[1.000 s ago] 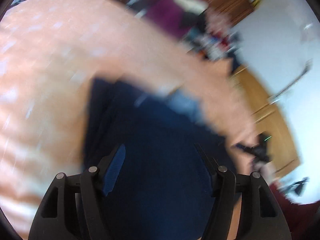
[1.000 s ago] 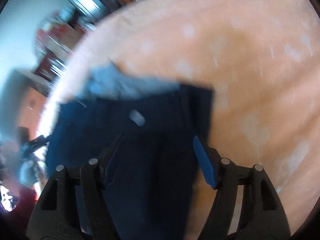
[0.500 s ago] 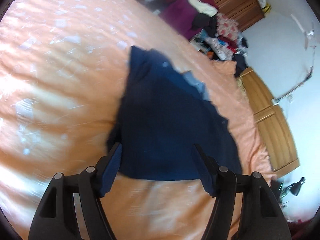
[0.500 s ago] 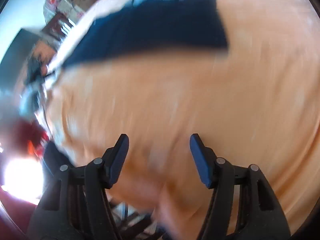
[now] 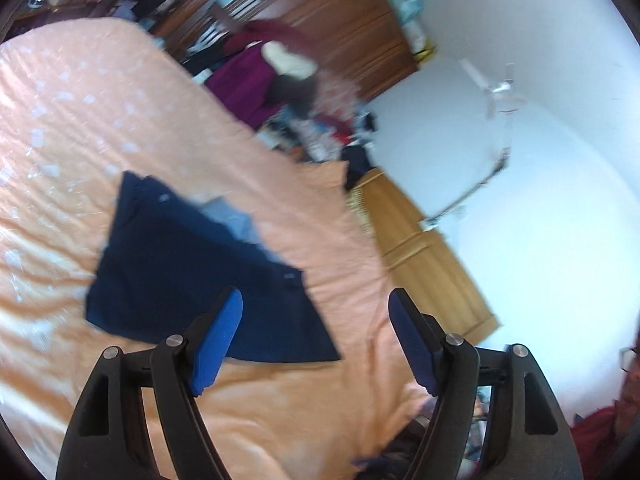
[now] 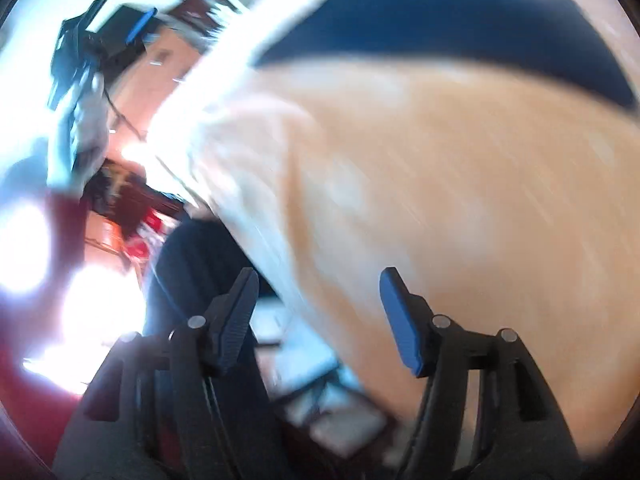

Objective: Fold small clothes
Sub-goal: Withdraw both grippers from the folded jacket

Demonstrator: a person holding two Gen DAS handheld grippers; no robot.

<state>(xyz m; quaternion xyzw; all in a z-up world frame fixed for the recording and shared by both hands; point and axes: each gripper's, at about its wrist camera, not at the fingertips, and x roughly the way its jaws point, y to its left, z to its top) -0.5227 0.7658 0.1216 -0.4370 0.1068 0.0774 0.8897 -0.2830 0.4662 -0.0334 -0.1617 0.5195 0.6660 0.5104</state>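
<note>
Now both grippers, left (image 5: pixel 314 344) and right (image 6: pixel 318 320), have drawn back with fingers spread and empty; the navy garment (image 5: pixel 192 276) lies folded mid-bedspread (image 5: pixel 80 120), so this piece looks finished.

Right wrist view motion-blurred; navy garment (image 6: pixel 460 28) edges smeared.
</note>
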